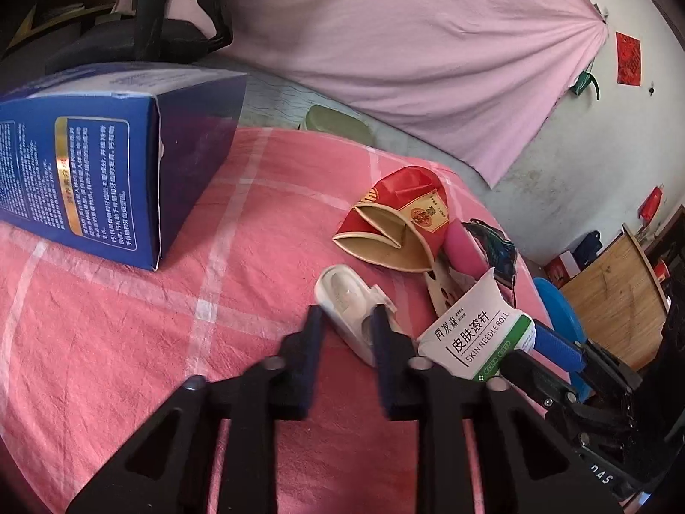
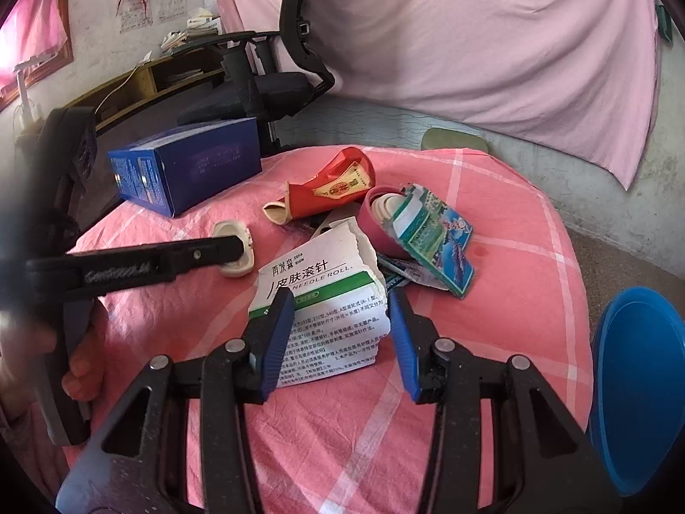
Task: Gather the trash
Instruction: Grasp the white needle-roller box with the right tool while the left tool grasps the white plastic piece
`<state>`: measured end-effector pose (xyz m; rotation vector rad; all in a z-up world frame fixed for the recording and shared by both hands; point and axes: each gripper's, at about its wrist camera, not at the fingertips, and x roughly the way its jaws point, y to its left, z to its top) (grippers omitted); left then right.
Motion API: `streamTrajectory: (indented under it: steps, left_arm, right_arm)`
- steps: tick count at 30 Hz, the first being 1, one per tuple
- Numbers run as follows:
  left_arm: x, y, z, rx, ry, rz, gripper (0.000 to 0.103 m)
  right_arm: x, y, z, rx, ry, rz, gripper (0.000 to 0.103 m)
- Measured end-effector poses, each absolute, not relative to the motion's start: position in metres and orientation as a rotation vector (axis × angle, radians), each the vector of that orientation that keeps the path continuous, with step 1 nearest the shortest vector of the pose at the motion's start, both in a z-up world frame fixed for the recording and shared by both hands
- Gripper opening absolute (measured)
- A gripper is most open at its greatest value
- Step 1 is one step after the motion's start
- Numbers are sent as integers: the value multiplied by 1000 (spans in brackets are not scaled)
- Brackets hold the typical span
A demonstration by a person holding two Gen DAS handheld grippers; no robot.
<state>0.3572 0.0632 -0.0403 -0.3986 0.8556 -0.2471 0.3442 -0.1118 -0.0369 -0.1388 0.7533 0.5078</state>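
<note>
Right wrist view: my right claw (image 2: 342,325) hangs spread around the torn white box (image 2: 325,300). My left claw (image 1: 344,338) gapes at one cream case (image 1: 346,304). One red cup (image 2: 329,188), one blue box (image 2: 188,167); bare cloth (image 2: 513,300) rightward.

Pink sheet (image 2: 471,43) draped across the wall from 11 to 2 o'clock, with a black office chair (image 2: 265,85) at 11 and a wooden shelf (image 2: 141,81) at 10. Stained white wall (image 1: 599,137) at 3 o'clock bearing a red paper square (image 1: 628,59). Pink-lit window (image 2: 30,43) at 9 o'clock, grey floor (image 2: 608,257) at 3.
</note>
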Motion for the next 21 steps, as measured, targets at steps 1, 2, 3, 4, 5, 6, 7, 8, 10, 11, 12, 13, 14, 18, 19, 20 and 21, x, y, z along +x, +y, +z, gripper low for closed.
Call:
streamTrajectory:
  steps: [1, 2, 3, 4, 5, 6, 7, 8, 10, 11, 12, 13, 14, 18, 19, 20, 21]
  left_arm:
    - [358, 64, -40, -410, 855, -249, 16]
    - [357, 65, -40, -415, 853, -251, 15]
    - [356, 65, -39, -412, 849, -255, 14]
    - [355, 65, -38, -408, 844, -255, 12]
    - [354, 64, -37, -402, 836, -254, 12]
    - [354, 65, -36, -399, 831, -253, 11]
    - [353, 65, -35, -397, 825, -250, 10]
    - [352, 66, -34, -396, 820, -245, 9]
    - [349, 66, -33, -394, 815, -236, 9]
    - [347, 68, -32, -392, 808, -228, 9]
    - [345, 68, -31, -387, 801, -220, 9]
    - [343, 68, -31, -382, 796, -214, 9]
    - [341, 68, -30, -378, 793, -209, 9]
    - [334, 67, -29, -371, 783, -202, 8]
    - [333, 68, -29, -369, 781, -200, 8]
    - [331, 68, -28, -368, 778, -199, 8]
    - [329, 68, -28, -366, 773, -198, 8]
  right_arm:
    - [343, -111, -37, -142, 754, 508, 69]
    - [343, -111, -37, -139, 757, 511, 70]
    - [343, -112, -37, -135, 761, 515, 71]
    - [343, -114, -37, -130, 764, 518, 72]
    - [341, -115, -38, -126, 767, 520, 73]
    - [340, -116, -38, -125, 772, 524, 76]
    - [338, -116, -38, -126, 771, 528, 80]
    - [337, -116, -38, -130, 770, 528, 82]
    - [336, -114, -38, -145, 772, 533, 89]
    - [335, -110, -39, -161, 774, 538, 90]
    - [335, -108, -40, -173, 779, 539, 93]
    - [335, -105, -42, -191, 786, 544, 94]
    - [334, -102, -43, -202, 790, 545, 95]
    - [337, -92, -51, -253, 823, 535, 95]
    - [337, -91, -52, -262, 827, 529, 94]
    - [337, -91, -53, -270, 826, 524, 94]
    - [336, -91, -52, -272, 820, 521, 92]
